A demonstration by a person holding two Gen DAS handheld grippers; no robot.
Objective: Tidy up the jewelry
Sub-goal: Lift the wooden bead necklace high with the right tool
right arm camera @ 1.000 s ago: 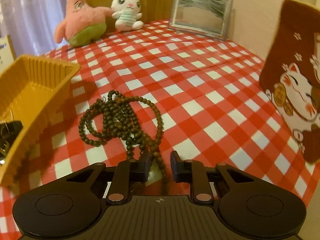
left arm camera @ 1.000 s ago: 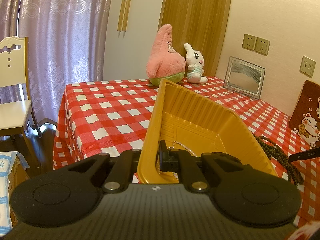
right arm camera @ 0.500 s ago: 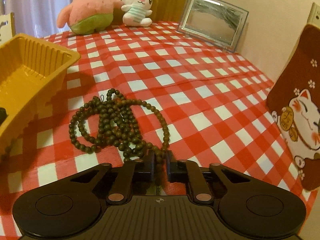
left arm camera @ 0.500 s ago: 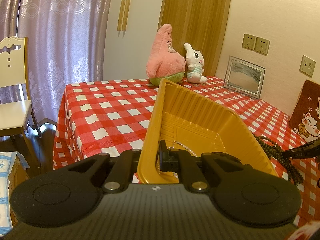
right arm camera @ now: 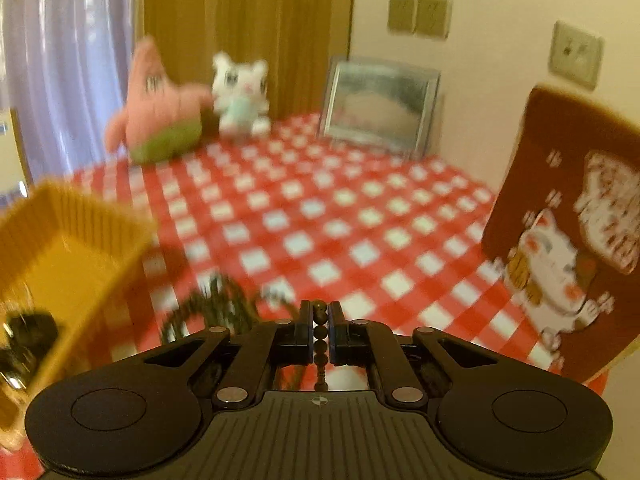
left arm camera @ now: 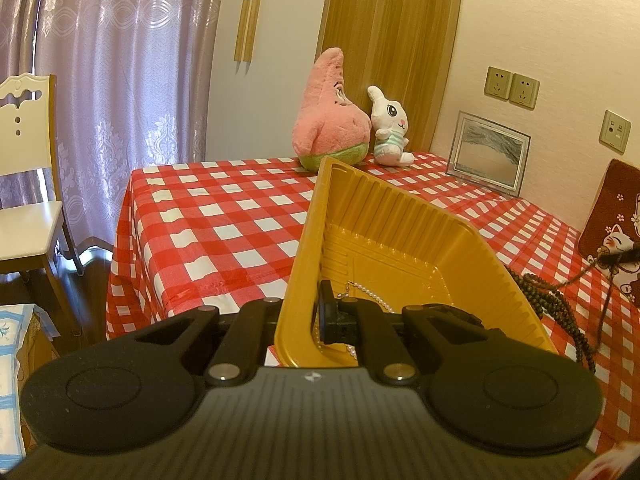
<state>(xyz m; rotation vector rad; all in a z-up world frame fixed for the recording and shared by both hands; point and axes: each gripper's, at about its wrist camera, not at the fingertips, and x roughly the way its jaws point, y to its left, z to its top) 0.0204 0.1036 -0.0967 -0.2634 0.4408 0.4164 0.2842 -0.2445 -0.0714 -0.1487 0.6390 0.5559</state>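
Leftmost, the left hand-held gripper (left arm camera: 298,316) is clenched on the wall of the yellow tray (left arm camera: 400,216), tilted above the counter (left arm camera: 224,216); only the left wrist view shows the pearl necklace (left arm camera: 370,294) inside. Rightward, the right hand-held gripper (right arm camera: 320,330) grasps the dark bead strand (right arm camera: 320,332) (right wrist view blurred), most beads lying on the counter just beside the tray. No legible writing.

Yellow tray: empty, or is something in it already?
Not empty: a pearl chain lies on the yellow tray's floor, by the left tool.
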